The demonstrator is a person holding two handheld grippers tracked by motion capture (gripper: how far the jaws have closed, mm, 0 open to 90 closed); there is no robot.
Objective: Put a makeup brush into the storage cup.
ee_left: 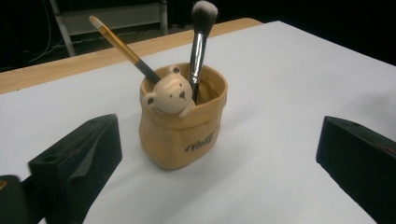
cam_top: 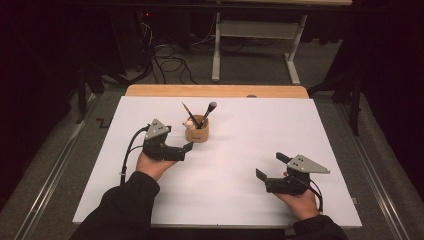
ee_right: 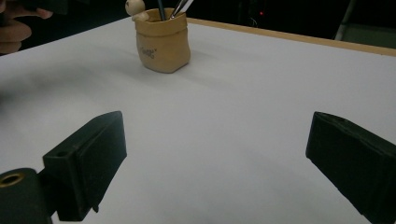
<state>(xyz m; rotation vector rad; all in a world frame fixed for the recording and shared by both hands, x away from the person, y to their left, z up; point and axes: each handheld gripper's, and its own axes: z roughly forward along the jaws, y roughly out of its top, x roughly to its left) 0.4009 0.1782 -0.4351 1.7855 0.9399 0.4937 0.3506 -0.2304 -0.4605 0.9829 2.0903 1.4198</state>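
My left claw is wide open, with nothing inside it. Its two black jaws stand far apart in the left gripper view, and the little pot sits on the table between them, a bit ahead, not touching either one. From above, my left claw is just beside the pot, on its left.

The pot is tan and looks like a small sack, with a bear head peeking over the rim. Two brushes stand in it. The thin brush leans one way, and the fluffy brush stands almost straight up.

My right claw is open wide too, and it holds nothing. It rests well apart from the pot, lower down on the white table.

I think I am lined up to take hold of the pot or one of its brushes. Next, I would need to slide my left claw forward gently and close slowly, so the pot does not tip over.
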